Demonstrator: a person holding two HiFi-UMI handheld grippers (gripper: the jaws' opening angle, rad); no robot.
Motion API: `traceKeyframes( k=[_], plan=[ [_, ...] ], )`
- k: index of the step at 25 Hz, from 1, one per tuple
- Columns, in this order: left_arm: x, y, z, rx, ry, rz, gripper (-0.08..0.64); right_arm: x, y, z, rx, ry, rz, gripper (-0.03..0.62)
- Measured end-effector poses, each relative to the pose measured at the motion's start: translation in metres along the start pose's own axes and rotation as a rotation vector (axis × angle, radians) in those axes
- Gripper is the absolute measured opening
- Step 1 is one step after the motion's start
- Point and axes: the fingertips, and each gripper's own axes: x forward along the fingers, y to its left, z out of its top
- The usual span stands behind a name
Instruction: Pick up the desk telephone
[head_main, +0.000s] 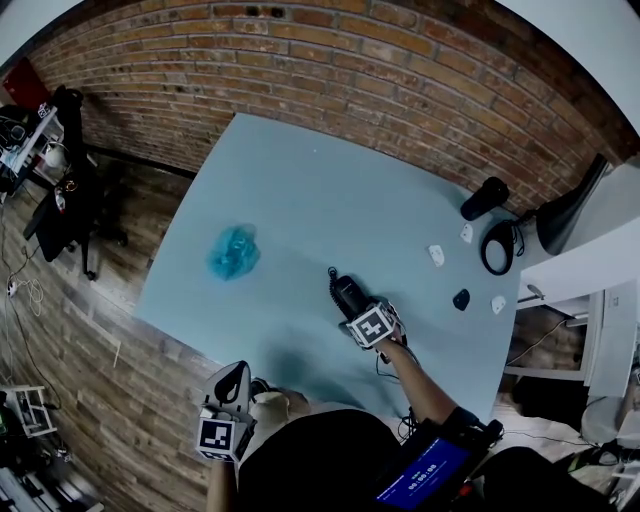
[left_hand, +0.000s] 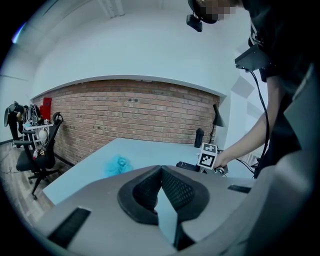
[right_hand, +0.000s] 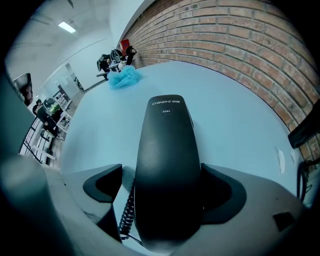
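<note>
The black telephone handset (head_main: 345, 292) lies on the light blue table (head_main: 290, 200), right of its middle. My right gripper (head_main: 355, 308) points steeply down over the handset's near end. In the right gripper view the handset (right_hand: 167, 150) fills the space between the jaws. The right pad lies against its side. The left pad (right_hand: 107, 185) stands off it, with the coiled cord (right_hand: 127, 210) showing in the gap. My left gripper (head_main: 232, 385) hangs off the table's near edge, and its pads (left_hand: 150, 190) meet at the tips with nothing in them.
A crumpled blue cloth (head_main: 234, 252) lies left of the handset. At the table's right end are a black cylinder (head_main: 485, 197), a black looped cable (head_main: 497, 247), a dark mouse (head_main: 461, 299) and small white pieces (head_main: 436, 255). A brick wall (head_main: 400, 70) runs behind the table.
</note>
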Motion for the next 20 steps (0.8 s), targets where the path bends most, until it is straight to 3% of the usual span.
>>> traceKeyframes(
  k=[10,20],
  plan=[
    [-0.015,0.018,-0.006,-0.020,-0.020,0.030,0.028,0.004,0.000,-0.007,0.026,0.031,-0.012,0.457],
    [-0.021,0.031,-0.013,-0.013,0.005,0.013,0.028,0.003,0.011,-0.006,0.046,0.067,-0.027,0.354]
  ],
)
